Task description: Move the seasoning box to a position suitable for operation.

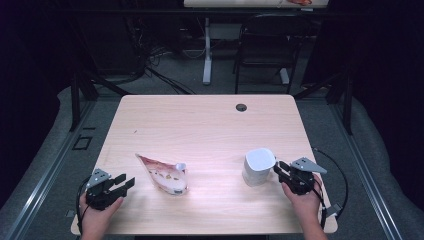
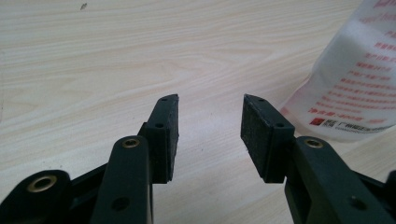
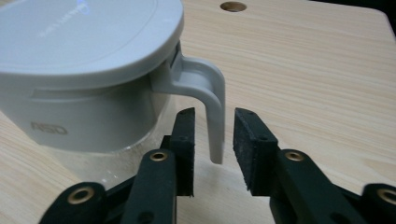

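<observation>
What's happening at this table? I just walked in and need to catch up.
A person holds a gripper in each hand over a wooden table. The right gripper is open, its jaws on either side of the handle of a white lidded jug, not yet closed on it. The left gripper is open and holds nothing, near a printed plastic pouch lying on the table.

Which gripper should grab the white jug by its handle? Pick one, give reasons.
Right. The right gripper already has its open jaws on either side of the handle of the white jug. The left gripper sits open across the table, beside the snack pouch.
</observation>
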`<state>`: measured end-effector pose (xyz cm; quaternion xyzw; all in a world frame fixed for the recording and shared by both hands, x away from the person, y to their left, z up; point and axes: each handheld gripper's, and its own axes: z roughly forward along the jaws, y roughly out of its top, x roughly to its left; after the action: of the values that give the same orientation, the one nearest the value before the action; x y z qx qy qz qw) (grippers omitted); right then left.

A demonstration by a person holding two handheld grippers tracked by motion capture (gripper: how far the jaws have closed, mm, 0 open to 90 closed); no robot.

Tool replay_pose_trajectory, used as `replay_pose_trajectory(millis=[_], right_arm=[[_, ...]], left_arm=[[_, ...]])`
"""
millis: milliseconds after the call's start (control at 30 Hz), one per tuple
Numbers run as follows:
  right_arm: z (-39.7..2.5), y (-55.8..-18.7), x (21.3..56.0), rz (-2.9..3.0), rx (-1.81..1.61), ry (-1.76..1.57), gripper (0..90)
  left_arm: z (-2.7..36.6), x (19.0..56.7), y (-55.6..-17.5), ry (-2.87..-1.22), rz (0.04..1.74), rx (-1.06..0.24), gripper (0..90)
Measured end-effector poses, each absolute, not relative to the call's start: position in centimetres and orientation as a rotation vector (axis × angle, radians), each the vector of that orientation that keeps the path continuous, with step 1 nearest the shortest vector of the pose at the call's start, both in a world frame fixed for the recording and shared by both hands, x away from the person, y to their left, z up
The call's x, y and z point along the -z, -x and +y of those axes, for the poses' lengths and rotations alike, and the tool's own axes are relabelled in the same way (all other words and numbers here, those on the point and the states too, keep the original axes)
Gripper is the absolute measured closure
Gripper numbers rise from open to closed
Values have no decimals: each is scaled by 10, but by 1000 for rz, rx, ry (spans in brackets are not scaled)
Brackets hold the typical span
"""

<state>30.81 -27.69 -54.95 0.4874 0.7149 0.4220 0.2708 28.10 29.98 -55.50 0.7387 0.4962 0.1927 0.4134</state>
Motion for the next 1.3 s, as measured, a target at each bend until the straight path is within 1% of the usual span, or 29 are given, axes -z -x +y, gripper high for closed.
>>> replay_pose_trajectory(millis=[100,133,167,233,400,433,467,933,1300], right_arm=[[-273,-312,549,1933,-1104,-1289,717],[-270,-315,549,1947,-1084,-1276,744],[-270,-315,549,1947,-1084,-1276,744],[-266,-317,549,1944,-1051,-1259,773],[-266,-320,549,1941,-1047,-1265,780],[-266,-320,549,1939,-1041,-1266,813],[-267,-319,548,1947,-1029,-1271,822],[-261,-308,543,1985,-982,-1295,833],[-252,-290,540,1995,-961,-1318,833]], left_arm=[[302,555,-279,-1858,1253,-489,580],[302,555,-278,-1854,1254,-489,585],[303,555,-278,-1853,1256,-489,585],[304,556,-278,-1848,1262,-486,593],[304,557,-278,-1852,1260,-478,601],[304,556,-278,-1856,1257,-479,605],[303,556,-278,-1859,1254,-481,610],[302,556,-278,-1870,1246,-502,627],[303,555,-279,-1868,1245,-520,624]])
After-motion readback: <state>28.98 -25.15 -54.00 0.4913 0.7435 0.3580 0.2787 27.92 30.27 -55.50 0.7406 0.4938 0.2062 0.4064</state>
